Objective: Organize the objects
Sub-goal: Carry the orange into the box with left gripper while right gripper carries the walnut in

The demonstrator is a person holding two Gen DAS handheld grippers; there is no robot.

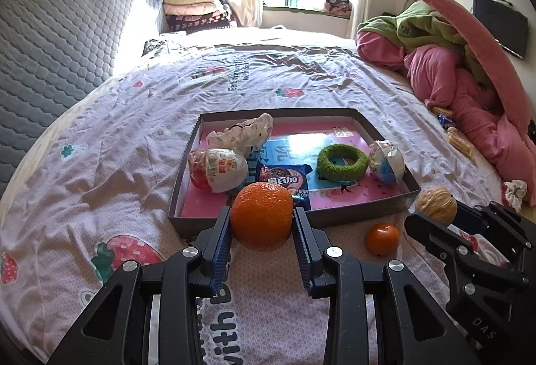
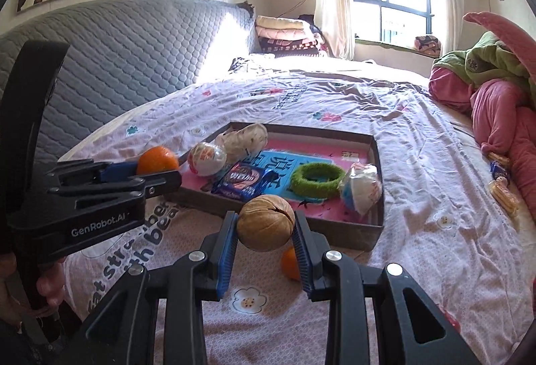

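Six items are already lodged in the box [image 1: 385, 133]: two wrapped eggs, a snack packet [image 1: 284, 180], a green ring [image 1: 341, 162], a cloth bundle and a wrapped ball. An orange [image 1: 261, 216] is clamped in the left gripper [image 1: 262, 231] just short of the box's near wall; a walnut [image 2: 266, 222] is pinched in the right gripper [image 2: 266, 241]. A small orange [image 1: 382, 238] is left on the bedsheet [image 1: 100, 164]. Judged past halfway. Sunlit bedroom; blankets are heaped to the right.
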